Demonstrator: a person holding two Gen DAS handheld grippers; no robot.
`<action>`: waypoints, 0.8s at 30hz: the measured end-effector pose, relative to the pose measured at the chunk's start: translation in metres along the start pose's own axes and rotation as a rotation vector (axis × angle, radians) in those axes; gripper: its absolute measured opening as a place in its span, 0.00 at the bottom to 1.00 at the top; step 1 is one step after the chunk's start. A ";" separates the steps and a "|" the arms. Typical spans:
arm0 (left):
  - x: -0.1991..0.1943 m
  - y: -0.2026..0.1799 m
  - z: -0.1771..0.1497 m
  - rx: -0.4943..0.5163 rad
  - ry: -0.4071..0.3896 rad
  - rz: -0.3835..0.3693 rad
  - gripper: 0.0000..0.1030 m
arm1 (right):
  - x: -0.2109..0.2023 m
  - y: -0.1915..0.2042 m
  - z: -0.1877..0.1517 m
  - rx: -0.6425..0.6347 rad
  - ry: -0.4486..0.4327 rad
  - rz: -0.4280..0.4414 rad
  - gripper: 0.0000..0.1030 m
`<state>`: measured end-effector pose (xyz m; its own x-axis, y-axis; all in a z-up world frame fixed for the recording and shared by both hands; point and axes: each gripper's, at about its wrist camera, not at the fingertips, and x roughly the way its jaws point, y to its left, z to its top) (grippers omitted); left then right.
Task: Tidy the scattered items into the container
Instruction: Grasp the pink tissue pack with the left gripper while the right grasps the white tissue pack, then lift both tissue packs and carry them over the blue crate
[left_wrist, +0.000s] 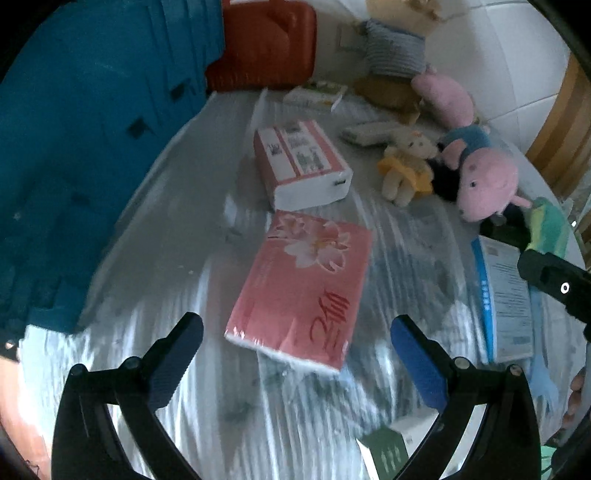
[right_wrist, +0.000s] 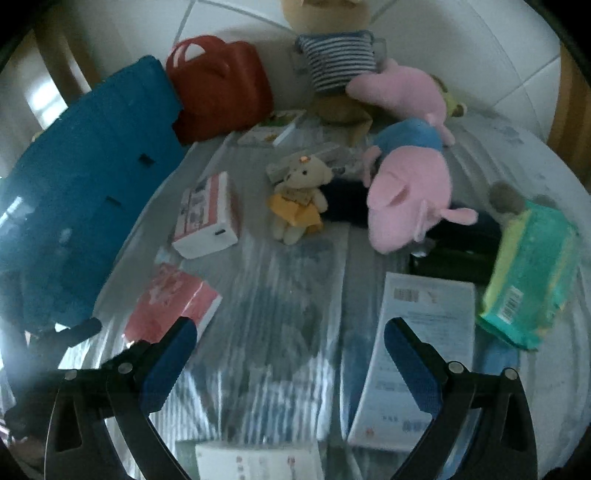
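I held my left gripper (left_wrist: 295, 347) spread wide around the near end of the pink tissue pack (left_wrist: 303, 284), my right gripper (right_wrist: 288, 347) likewise apart and empty, with the blue container (left_wrist: 92, 147), probably a crate, standing beyond for loading.

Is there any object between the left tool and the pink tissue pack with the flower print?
Nothing visible. The open left tool faces the pink flower-print tissue pack directly, with only the plastic-covered table between them.
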<state>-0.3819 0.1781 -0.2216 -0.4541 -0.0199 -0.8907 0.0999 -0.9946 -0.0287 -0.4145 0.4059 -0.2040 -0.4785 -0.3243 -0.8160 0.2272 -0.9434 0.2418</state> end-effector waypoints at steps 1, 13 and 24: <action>0.009 0.001 0.001 0.002 0.016 0.001 1.00 | 0.007 -0.001 0.002 0.005 0.007 0.000 1.00; 0.069 0.016 0.003 -0.018 0.102 -0.073 0.84 | 0.058 0.011 0.025 -0.002 0.067 -0.011 1.00; 0.051 0.094 0.017 -0.151 0.027 0.029 0.83 | 0.105 0.102 0.073 -0.167 0.063 0.029 1.00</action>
<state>-0.4108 0.0815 -0.2618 -0.4253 -0.0435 -0.9040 0.2454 -0.9670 -0.0690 -0.5036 0.2701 -0.2266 -0.4169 -0.3413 -0.8424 0.3804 -0.9073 0.1794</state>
